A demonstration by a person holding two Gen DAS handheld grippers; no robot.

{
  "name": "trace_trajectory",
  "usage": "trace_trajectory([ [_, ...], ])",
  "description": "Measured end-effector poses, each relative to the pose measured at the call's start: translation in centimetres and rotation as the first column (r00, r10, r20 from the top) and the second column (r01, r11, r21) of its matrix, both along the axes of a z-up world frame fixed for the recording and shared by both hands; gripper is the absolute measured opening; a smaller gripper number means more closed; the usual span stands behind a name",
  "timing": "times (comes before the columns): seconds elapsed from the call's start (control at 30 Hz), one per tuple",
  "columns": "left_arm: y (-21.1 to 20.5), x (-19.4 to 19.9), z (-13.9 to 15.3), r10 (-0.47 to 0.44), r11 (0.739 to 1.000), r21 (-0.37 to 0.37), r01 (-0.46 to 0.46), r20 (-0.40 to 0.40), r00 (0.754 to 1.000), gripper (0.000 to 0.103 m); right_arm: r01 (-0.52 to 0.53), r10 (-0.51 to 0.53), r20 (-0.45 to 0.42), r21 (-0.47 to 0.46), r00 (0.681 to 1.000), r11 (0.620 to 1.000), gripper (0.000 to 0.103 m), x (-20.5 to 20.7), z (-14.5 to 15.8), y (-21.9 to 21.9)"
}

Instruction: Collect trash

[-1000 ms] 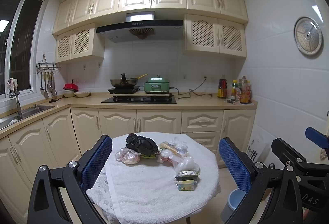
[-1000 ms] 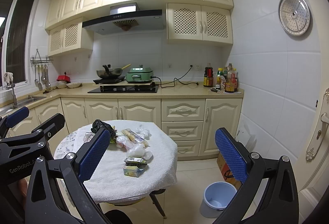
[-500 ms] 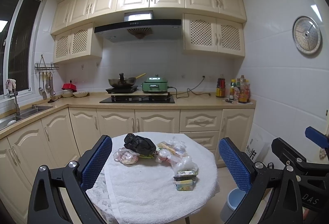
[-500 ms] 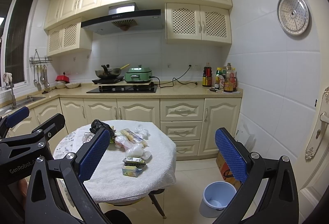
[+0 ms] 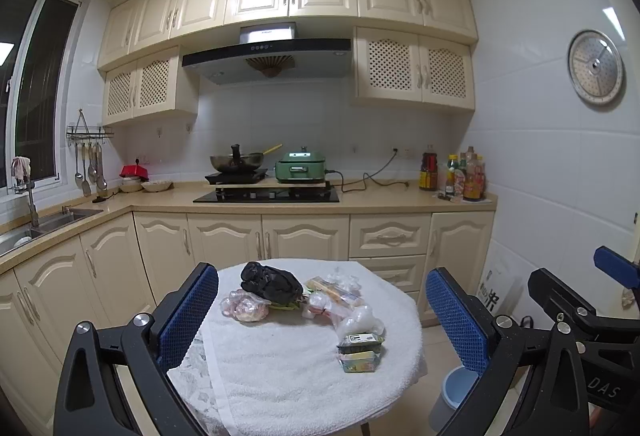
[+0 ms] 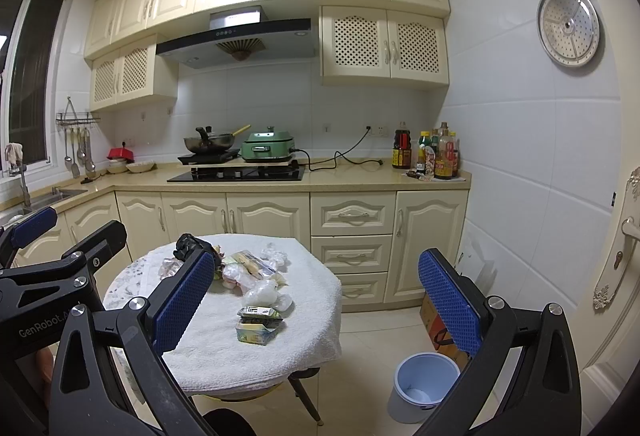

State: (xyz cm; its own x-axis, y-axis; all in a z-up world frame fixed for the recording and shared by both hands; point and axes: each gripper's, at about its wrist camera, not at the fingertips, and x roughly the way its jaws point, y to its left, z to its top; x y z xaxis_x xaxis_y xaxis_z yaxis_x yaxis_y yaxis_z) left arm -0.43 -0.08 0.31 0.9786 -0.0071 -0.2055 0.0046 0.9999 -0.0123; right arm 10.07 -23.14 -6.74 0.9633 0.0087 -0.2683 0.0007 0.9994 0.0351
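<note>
With both pairs of blue-padded fingers spread wide and nothing between them, the left gripper (image 5: 322, 320) and the right gripper (image 6: 316, 302) hang in the air short of the round desk (image 5: 280, 376), which fills the lower middle of the left wrist view and the lower left of the right wrist view. A white towel (image 6: 224, 352) covers the desk top. On it the trash lies in a loose cluster toward the far side: a crumpled black bag (image 5: 272, 283), a clear bag with pinkish contents (image 5: 244, 309) just beside it to the left, several clear plastic wrappers (image 5: 334, 296) to the right, and a white plastic lump (image 5: 360, 321) nearer the front. Closest to the front edge sits a small printed carton (image 5: 357, 360) with a dark packet (image 5: 360, 340) resting on top.

On the floor at the lower right of the right wrist view stands a light blue bin (image 6: 426, 384), open-topped, with something pale at its bottom; what it is cannot be told. It is well apart from the desk. A brown cardboard box (image 6: 434, 320) sits just behind it against the wall.
</note>
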Motion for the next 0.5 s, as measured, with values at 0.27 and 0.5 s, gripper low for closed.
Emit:
trace_trajectory([
  [0.27,-0.02,0.01,0.01,0.0,1.0,0.0,0.0,0.0,1.0,0.102,-0.001,0.001,0.0,0.002,1.0,1.0,0.103,0.02,0.03,-0.08],
  [0.5,0.05,0.01,0.03,0.001,1.0,0.002,-0.001,-0.001,1.0,0.102,-0.003,0.003,-0.001,0.004,1.0,1.0,0.103,0.04,-0.04,-0.15],
])
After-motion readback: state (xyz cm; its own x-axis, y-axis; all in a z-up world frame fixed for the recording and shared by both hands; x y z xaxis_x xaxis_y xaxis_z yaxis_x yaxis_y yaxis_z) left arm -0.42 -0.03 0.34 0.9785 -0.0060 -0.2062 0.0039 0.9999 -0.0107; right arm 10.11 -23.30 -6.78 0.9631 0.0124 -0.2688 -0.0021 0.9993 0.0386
